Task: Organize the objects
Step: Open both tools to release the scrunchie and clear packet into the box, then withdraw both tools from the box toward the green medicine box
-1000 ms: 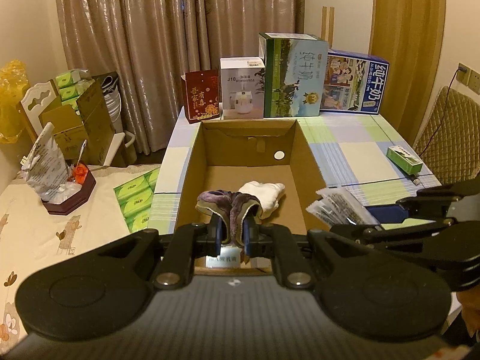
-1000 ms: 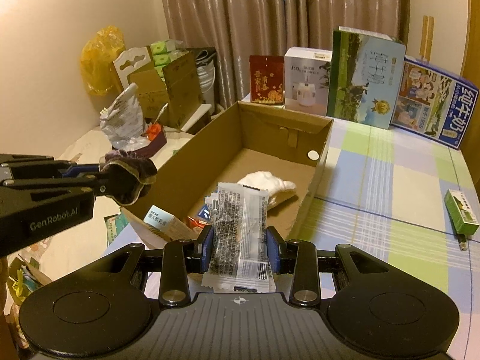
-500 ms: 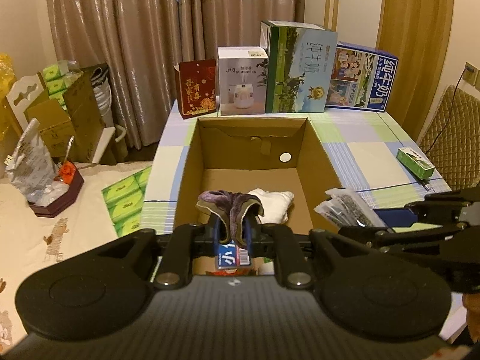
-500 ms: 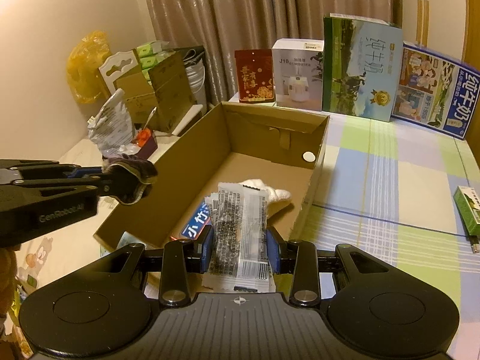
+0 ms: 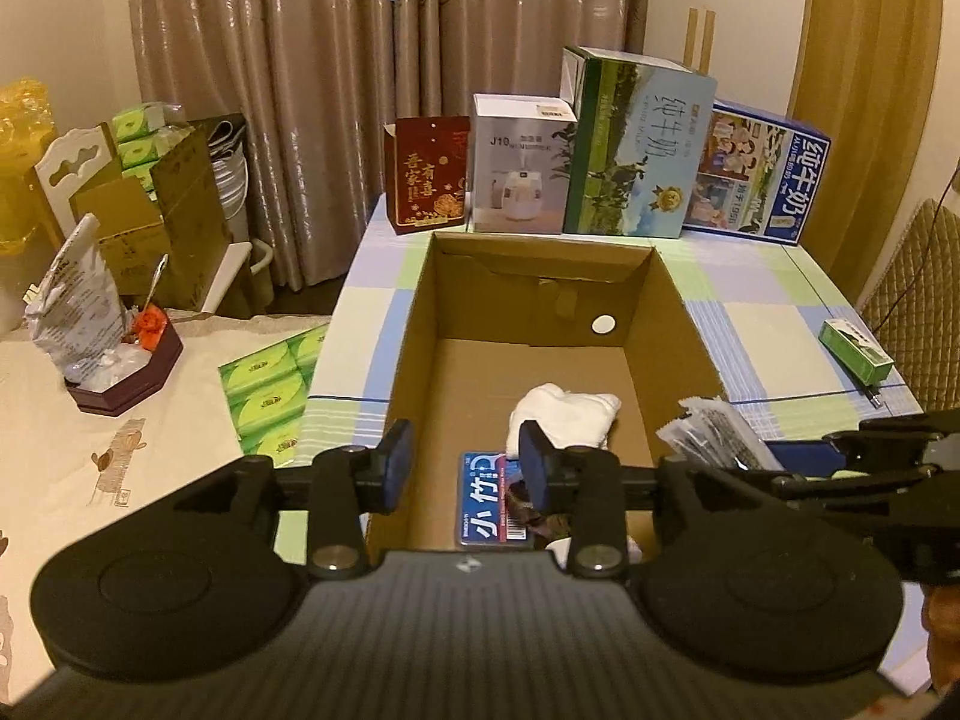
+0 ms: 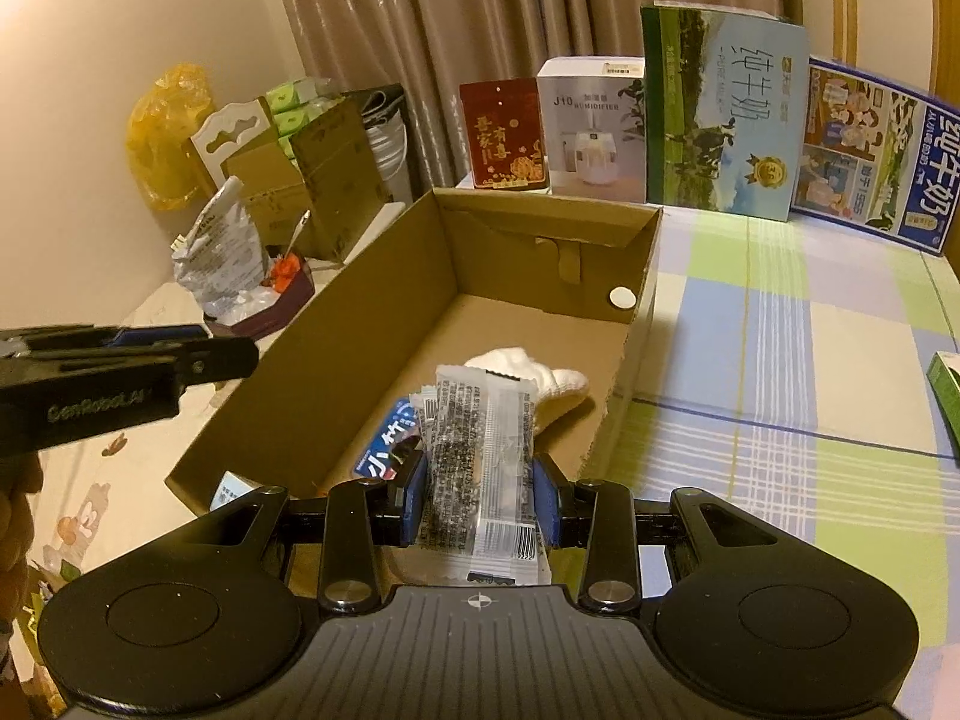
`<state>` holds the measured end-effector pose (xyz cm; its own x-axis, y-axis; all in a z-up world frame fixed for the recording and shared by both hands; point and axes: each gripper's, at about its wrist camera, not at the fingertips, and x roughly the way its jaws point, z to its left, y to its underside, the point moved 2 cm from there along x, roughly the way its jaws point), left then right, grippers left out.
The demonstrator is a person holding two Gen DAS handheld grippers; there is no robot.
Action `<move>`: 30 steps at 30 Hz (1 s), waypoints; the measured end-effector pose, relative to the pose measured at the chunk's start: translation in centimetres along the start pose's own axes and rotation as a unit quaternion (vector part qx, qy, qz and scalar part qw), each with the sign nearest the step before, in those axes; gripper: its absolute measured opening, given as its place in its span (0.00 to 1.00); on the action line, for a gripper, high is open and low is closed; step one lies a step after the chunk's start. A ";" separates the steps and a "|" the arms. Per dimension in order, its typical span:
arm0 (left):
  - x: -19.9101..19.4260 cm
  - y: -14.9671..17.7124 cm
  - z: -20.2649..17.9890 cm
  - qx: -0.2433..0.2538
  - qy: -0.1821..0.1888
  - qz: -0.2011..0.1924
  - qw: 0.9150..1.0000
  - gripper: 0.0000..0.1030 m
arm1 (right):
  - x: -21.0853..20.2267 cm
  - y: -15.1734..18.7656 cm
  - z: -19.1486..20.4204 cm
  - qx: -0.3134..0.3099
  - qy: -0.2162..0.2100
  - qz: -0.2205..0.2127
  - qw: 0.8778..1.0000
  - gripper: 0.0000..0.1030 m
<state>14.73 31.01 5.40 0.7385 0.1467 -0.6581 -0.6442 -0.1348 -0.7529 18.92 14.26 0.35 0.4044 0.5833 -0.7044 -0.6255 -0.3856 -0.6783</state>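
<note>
left gripper [image 5: 466, 468]: opening, empty | right gripper [image 6: 480, 491]: clamped on clear printed snack packet [image 6: 480, 456]

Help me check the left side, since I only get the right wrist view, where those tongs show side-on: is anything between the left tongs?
Observer: No. The left tongs are opening, with nothing between the pads.
Operator: What lies under them?
Observer: A dark fuzzy cloth lies at the near end of the cardboard box, against a blue packet.
Operator: Anything past the box's left wall? It blocks my view.
Observer: Green tissue packs lie on the cream cloth beside the table, apart from the box.
</note>
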 end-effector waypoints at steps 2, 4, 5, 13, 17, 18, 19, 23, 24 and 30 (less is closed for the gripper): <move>-0.3 0.0 0.1 -0.003 -0.001 -0.003 1.000 0.37 | 0.0 -0.4 0.1 0.003 -0.006 -0.007 1.000 0.33; -0.7 0.1 0.2 -0.006 -0.004 -0.004 1.000 0.38 | 0.3 -0.9 0.1 0.008 -0.019 -0.014 1.000 0.37; -0.9 0.1 0.3 -0.008 -0.006 -0.004 1.000 0.38 | 0.3 -1.1 0.0 0.013 -0.026 -0.019 0.999 0.48; -2.6 0.6 -0.1 -0.016 -0.007 -0.011 1.000 0.54 | -2.5 -1.2 -1.4 0.042 -0.029 -0.047 0.998 0.70; -3.7 1.2 -1.0 -0.018 -0.005 -0.011 1.000 0.61 | -4.6 0.1 -2.3 0.053 -0.018 -0.047 0.997 0.75; -4.1 1.5 -1.3 -0.019 -0.003 -0.010 1.000 0.63 | -5.0 0.5 -2.5 0.055 -0.013 -0.046 0.997 0.76; -4.4 1.7 -1.7 -0.019 -0.001 -0.010 1.000 0.66 | -5.6 1.0 -2.7 0.056 -0.010 -0.043 0.997 0.79; -5.8 2.6 -3.1 -0.019 0.003 -0.008 1.000 0.70 | -7.5 2.9 -3.2 0.055 0.002 -0.040 0.998 0.85; -6.2 2.8 -3.5 -0.019 0.004 -0.007 1.000 0.71 | -7.9 3.4 -3.3 0.054 0.005 -0.039 0.998 0.86; -8.2 4.0 -5.9 -0.021 0.007 -0.010 1.000 0.83 | -11.1 5.5 -3.9 0.037 0.030 -0.047 0.998 0.94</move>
<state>7.27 23.50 7.80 0.7541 0.1365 -0.6424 -0.6205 -0.1722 -0.7650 13.61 2.87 3.58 0.5007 0.5703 -0.6512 -0.6294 -0.2766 -0.7262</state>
